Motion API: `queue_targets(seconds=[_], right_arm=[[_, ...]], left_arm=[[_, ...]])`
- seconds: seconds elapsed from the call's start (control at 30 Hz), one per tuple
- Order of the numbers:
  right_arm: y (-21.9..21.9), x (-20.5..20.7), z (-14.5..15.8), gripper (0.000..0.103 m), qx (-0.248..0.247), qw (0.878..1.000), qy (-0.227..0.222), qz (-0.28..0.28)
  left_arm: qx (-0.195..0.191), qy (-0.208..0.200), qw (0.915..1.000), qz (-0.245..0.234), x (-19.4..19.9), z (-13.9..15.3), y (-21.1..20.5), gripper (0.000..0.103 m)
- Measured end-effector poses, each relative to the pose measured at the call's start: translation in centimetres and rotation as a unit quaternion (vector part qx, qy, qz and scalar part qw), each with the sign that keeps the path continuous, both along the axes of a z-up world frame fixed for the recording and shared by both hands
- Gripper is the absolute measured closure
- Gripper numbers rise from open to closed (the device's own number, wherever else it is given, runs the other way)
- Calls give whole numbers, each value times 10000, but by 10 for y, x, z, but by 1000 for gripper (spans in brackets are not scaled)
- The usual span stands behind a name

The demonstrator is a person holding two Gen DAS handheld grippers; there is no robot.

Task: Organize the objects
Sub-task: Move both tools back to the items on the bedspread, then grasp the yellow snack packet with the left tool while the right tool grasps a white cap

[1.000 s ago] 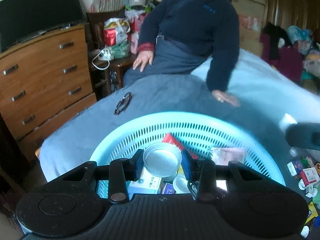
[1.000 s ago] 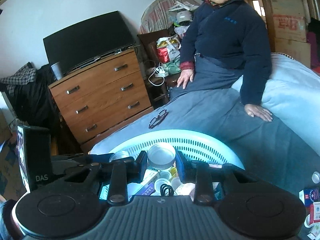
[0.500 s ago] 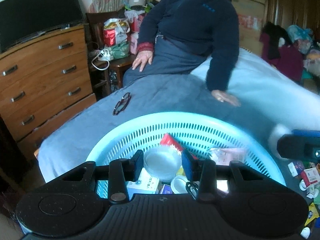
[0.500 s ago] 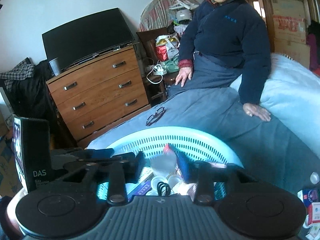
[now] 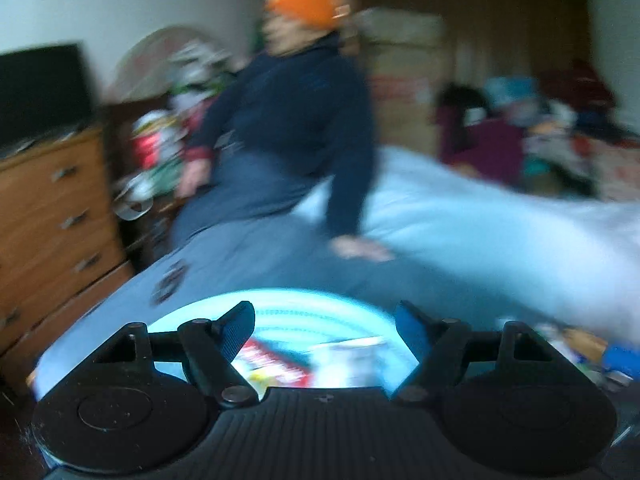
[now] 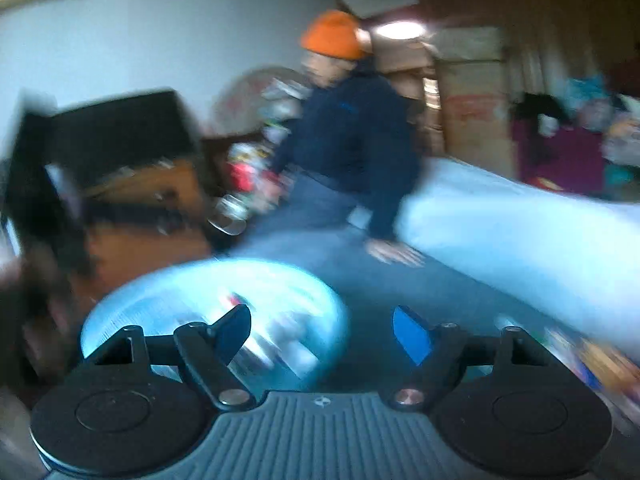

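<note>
Left claw (image 5: 325,326) spread wide, empty, over the blue basket (image 5: 280,300). Right claw (image 6: 322,330) also spread, empty. Both views blurred.

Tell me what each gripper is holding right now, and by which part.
Nothing is held. The left gripper and the right gripper both have their fingers spread wide with only open space between them, above the blue basket.

I counted one light-blue basket (image 5: 280,300) at lower centre, its blurred contents beyond counting. One seated person (image 5: 296,120) filled the upper middle, one dresser (image 5: 48,220) stood at left, and one dark screen (image 5: 40,92) at upper left.
</note>
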State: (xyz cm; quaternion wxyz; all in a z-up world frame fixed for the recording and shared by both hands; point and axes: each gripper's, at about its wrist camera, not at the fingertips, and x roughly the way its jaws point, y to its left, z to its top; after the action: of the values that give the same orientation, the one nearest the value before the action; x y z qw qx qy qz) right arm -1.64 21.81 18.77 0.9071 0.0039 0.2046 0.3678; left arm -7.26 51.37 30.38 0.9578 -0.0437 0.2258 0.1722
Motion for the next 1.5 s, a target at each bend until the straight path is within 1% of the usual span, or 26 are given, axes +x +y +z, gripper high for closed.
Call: queue_targets(seconds=[0.07, 0.1, 0.13, 0.2, 0.27, 0.37, 0.4, 0.43, 0.5, 0.63, 0.67, 0.7, 0.73, 0.77, 0.9, 0.97, 1.0, 1.07, 1.13, 1.2, 1.27, 1.33, 1.4, 1.43, 1.47, 1.5], right_arm=[[-35, 0, -40, 26, -414, 9980, 385, -293], [-51, 3, -59, 31, -608, 9951, 622, -477], [-66, 5, -77, 31, -714, 9920, 862, -581], [-86, 11, -101, 31, -870, 9872, 1159, -668], [-95, 21, -118, 31, -862, 9840, 1390, -702], [-85, 36, -134, 34, -819, 9822, 1513, -748], [-77, 41, -137, 38, -815, 9828, 1492, -716], [-69, 45, -139, 39, -839, 9839, 1428, -671], [-55, 51, -143, 39, -1011, 9852, 1265, -563], [-41, 64, -155, 41, -1308, 9831, 1203, -444], [-39, 68, -159, 43, -1367, 9818, 1237, -450], [-39, 71, -163, 48, -1378, 9805, 1322, -468], [-42, 71, -165, 56, -1353, 9805, 1331, -512], [-45, 70, -165, 60, -1321, 9809, 1311, -567], [-67, 58, -155, 60, -983, 9842, 1359, -570], [-88, 48, -150, 60, -787, 9846, 1400, -694], [-99, 43, -148, 60, -690, 9841, 1439, -782], [-120, 35, -148, 60, -609, 9818, 1485, -1013], [-140, 31, -151, 60, -539, 9781, 1606, -1209], [-152, 31, -155, 60, -504, 9755, 1680, -1327], [-158, 33, -159, 60, -453, 9738, 1721, -1416], [-160, 37, -163, 60, -369, 9732, 1742, -1454], [-161, 38, -165, 60, -331, 9736, 1744, -1434], [-161, 38, -166, 60, -311, 9737, 1746, -1428], [-162, 39, -168, 60, -275, 9735, 1767, -1428], [-163, 39, -169, 60, -236, 9730, 1791, -1434]], left_arm=[[-51, -164, 9986, -503, 1, 3, -28, 20], [-79, -203, 9972, -720, 2, 2, -43, 20], [-102, -211, 9955, -920, 3, 0, -56, 19], [-180, -124, 9911, -1311, 9, -12, -81, 19], [-213, 84, 9870, -1588, 18, -29, -103, 19], [-256, 395, 9840, -1718, 28, -53, -120, 20], [-254, 464, 9832, -1746, 29, -60, -124, 20], [-237, 522, 9829, -1749, 31, -64, -126, 20], [-219, 633, 9823, -1750, 37, -70, -129, 20], [-233, 762, 9827, -1673, 43, -81, -128, 20], [-248, 795, 9826, -1661, 45, -85, -126, 20], [-257, 821, 9824, -1658, 49, -87, -127, 20], [-269, 841, 9819, -1673, 50, -87, -126, 20], [-278, 855, 9813, -1699, 51, -89, -126, 20], [-251, 923, 9776, -1875, 59, -102, -133, 20], [-179, 936, 9736, -2076, 70, -113, -140, 20], [-106, 966, 9699, -2234, 78, -121, -145, 20], [58, 1091, 9622, -2495, 97, -142, -159, 24], [159, 1291, 9516, -2785, 119, -166, -172, 27], [215, 1418, 9403, -3086, 133, -187, -184, 27], [455, 1572, 9293, -3312, 147, -207, -197, 27], [624, 1750, 9242, -3336, 157, -224, -206, 27], [483, 1711, 9231, -3411, 164, -230, -206, 29], [389, 1696, 9228, -3437, 168, -231, -206, 31], [351, 1679, 9205, -3511, 170, -230, -208, 31], [388, 1665, 9161, -3627, 171, -230, -211, 31]])
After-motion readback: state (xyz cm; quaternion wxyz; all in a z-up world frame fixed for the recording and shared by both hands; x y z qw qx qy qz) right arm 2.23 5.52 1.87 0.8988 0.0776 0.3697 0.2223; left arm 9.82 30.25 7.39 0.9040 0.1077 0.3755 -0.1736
